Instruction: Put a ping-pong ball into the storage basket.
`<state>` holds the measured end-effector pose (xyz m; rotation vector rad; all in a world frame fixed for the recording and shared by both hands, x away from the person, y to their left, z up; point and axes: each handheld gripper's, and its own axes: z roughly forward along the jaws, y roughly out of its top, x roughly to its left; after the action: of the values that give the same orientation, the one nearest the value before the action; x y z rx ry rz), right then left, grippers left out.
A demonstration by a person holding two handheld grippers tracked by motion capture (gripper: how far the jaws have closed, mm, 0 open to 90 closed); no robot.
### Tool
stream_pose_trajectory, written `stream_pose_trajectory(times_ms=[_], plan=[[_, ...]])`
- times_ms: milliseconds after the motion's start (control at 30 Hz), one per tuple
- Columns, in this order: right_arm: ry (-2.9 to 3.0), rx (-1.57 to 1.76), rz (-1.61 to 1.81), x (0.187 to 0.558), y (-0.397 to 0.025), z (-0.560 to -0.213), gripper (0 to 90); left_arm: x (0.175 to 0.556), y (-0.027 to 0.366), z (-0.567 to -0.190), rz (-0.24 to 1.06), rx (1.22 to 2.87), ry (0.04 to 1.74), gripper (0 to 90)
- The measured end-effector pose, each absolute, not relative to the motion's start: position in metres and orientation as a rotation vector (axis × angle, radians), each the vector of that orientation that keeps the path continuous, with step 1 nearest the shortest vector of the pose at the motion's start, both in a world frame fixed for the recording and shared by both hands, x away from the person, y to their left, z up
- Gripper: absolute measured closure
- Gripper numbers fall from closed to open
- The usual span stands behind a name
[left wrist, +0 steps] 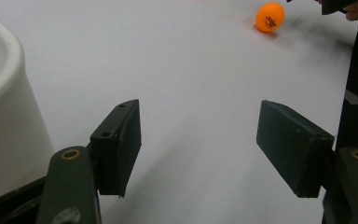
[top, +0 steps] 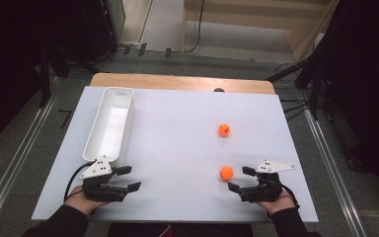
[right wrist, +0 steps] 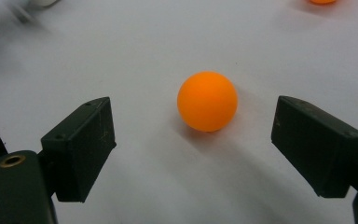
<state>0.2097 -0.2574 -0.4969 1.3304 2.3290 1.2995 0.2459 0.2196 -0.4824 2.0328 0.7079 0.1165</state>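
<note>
Overhead first, from the high view. White board laid over wooden table, wood edge showing along the far side. Long white bin near the board's left edge, running front to back, nothing seen inside. Two orange balls on the right half: far ball well apart from both grippers; near ball just ahead of right gripper, close to its jaw tips, not touching. Right gripper held in right hand at the near right of the board, jaws spread, pointing left toward the near ball. Left gripper held in left hand at the near left, just below the bin's near end, jaws spread, nothing between them. Grey three-cornered plate on top of each gripper.

Next, left gripper view. Left gripper wide open, bare white board between the pads. Rounded corner of white bin at left, close beside the left jaw. One orange ball far off at top right, printed mark on it, too small to read.

Last, right gripper view. Right gripper wide open. Near ball resting on the board, centred ahead of the gap between the pads, clear space on both sides, no contact. Edge of far ball just at the top right border.
</note>
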Motion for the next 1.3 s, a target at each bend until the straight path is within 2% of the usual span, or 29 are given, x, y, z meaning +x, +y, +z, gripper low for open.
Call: stream_pose_trajectory(times_ms=[1300], plan=[[2.34, 1.323, 1.292, 0.2094, -0.2569, -0.4977, 12.0, 0.2457, 0.2173, -0.4827, 0.108, 2.039, 0.693, 31.1]])
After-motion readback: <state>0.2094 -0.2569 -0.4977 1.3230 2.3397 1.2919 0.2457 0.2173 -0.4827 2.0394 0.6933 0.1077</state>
